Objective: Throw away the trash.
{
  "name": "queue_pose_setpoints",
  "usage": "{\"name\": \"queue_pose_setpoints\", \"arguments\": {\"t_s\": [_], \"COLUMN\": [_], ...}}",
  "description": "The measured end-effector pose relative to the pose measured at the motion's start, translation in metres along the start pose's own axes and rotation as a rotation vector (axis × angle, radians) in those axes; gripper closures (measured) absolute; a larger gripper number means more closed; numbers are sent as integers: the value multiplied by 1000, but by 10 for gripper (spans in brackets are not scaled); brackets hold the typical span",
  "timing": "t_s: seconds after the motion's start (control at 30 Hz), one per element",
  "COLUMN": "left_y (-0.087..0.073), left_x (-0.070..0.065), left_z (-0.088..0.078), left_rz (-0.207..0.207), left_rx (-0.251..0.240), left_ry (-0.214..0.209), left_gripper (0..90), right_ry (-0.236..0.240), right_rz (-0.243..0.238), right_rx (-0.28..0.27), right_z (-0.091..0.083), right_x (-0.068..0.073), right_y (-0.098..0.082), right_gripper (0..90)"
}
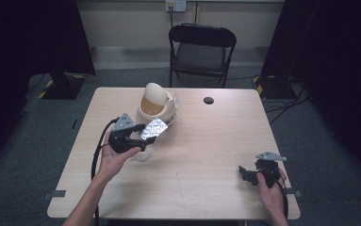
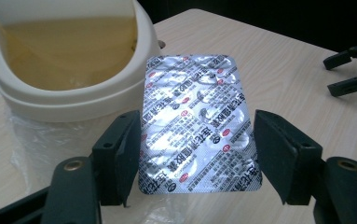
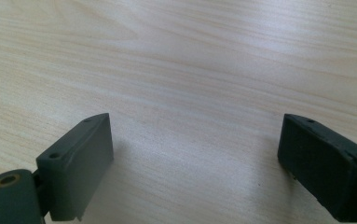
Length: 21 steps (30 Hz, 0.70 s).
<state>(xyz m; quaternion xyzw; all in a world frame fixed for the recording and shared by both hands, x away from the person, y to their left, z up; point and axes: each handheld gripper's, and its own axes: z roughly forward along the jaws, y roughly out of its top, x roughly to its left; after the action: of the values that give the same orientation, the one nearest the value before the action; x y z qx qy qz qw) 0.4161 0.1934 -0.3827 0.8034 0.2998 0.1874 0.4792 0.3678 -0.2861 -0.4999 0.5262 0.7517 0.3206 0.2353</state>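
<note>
1. My left gripper [image 1: 143,134] sits left of centre in the high view, and its jaws are clamped on a silver blister pack [image 1: 153,129] of pills.
2. In the left gripper view the blister pack [image 2: 195,126] fills the middle of the frame, foil side up with red and dark print, its two long edges pressed between my black jaws.
3. The pack is lifted off the table [image 1: 206,165] and tilts up toward the small cream swing-lid bin [image 1: 155,106], which stands just above it in the high view, in the upper middle of the table.
4. In the left gripper view the bin [image 2: 69,60] takes the upper left corner; its lid is tipped so that the yellowish inside shows, and the far end of the pack lies near its rim without touching it, as far as I can tell.
5. A crumpled clear plastic bag [image 2: 41,144] lies on the table under the bin and below my left jaw.
6. My right gripper [image 1: 250,173] rests at the lower right of the high view, well apart from the pack, its jaws spread wide with nothing between them.
7. In the right gripper view only bare pale wood [image 3: 190,84] lies between those jaws.
8. A small black round disc [image 1: 208,100] sits on the table at the upper right of the bin, and a black folding chair [image 1: 201,52] stands beyond the far edge.
</note>
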Motion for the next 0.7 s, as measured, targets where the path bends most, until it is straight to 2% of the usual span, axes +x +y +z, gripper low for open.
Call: {"name": "queue_pose_setpoints", "arguments": {"t_s": [0.43,0.7], "left_y": [14,21], "left_x": [29,40], "left_z": [2,8], "left_rz": [-8,-12], "left_rx": [16,37], "left_ry": [50,67], "left_gripper": [341,341], "right_ry": [0,0], "right_rz": [0,0], "right_rx": [0,0], "right_z": [0,0], "right_x": [0,0], "right_y": [0,0], "right_gripper": [96,96]}}
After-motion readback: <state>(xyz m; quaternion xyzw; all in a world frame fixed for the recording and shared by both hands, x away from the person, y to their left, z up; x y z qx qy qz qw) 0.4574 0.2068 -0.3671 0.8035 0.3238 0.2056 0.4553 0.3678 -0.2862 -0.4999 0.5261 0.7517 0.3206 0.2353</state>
